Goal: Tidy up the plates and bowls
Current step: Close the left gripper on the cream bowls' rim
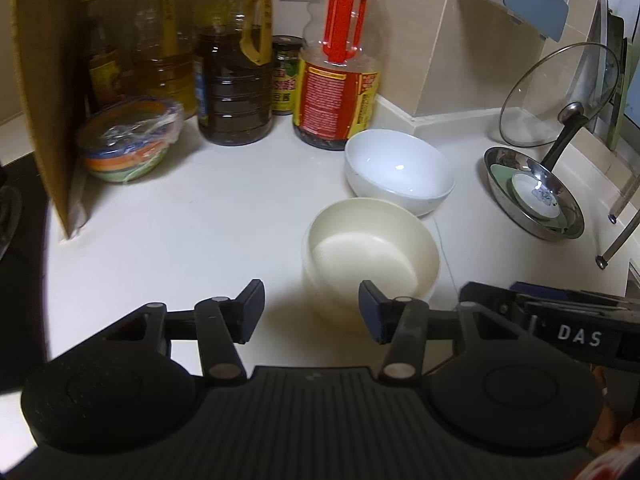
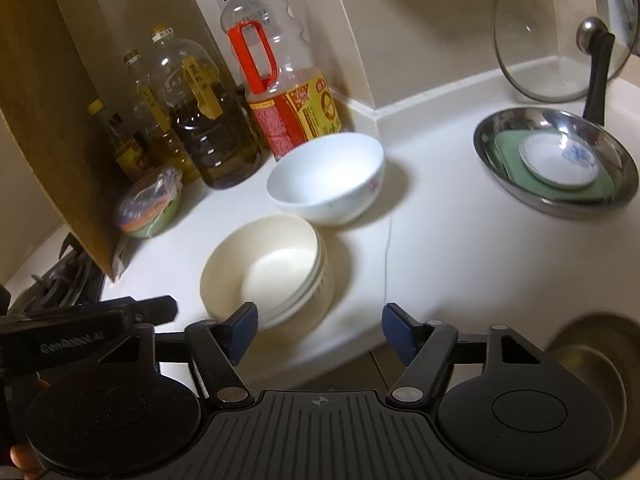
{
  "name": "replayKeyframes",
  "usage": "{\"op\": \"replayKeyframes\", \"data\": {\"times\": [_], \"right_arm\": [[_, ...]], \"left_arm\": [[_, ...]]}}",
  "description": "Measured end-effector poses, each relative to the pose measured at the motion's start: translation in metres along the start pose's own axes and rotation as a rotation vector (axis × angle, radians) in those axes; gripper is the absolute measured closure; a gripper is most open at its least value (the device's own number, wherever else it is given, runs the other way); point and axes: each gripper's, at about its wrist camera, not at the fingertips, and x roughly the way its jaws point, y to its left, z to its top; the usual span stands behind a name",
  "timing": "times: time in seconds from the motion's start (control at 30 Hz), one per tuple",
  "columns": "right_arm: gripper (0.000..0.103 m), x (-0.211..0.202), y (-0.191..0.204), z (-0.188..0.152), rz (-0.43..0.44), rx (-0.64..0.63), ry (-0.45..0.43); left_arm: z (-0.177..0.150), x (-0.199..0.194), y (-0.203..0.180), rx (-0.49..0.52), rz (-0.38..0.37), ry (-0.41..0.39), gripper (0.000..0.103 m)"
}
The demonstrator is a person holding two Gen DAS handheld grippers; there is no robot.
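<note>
Two nested cream bowls (image 1: 370, 254) (image 2: 268, 268) sit on the white counter (image 1: 180, 232). Behind them stands a white bowl (image 1: 400, 170) (image 2: 328, 178). At the right, a steel dish (image 1: 532, 196) (image 2: 556, 162) holds a green square plate (image 2: 560, 188) and a small white saucer with a blue pattern (image 2: 560, 162). My left gripper (image 1: 312, 310) is open with nothing between its fingers, just in front of the cream bowls. My right gripper (image 2: 318, 330) is open and empty, near the counter's front edge, to the right of the cream bowls.
Several oil and sauce bottles (image 1: 232, 80) (image 2: 280, 80) line the back corner. A wrapped colourful bowl (image 1: 128, 140) sits beside a cardboard panel (image 1: 48, 80). A glass lid (image 1: 560, 96) (image 2: 560, 32) leans at the back right. A stove (image 2: 56, 280) lies left.
</note>
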Motion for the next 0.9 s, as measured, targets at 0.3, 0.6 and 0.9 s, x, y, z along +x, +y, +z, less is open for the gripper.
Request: {"op": "replayKeyframes", "data": {"times": [0.3,0.6,0.9], "right_arm": [[0.050,0.034,0.005,0.012,-0.016,0.007,-0.001],[0.063,0.054,0.004,0.014,-0.025,0.023,0.016],[0.081,0.060,0.004,0.013,-0.026,0.031,0.030]], "left_arm": [[0.016,0.037,0.006,0.010,-0.012,0.032,0.061],[0.022,0.057,0.011,0.020,-0.027,0.057,0.070],[0.021,0.068,0.015,0.026,-0.032,0.086,0.083]]}}
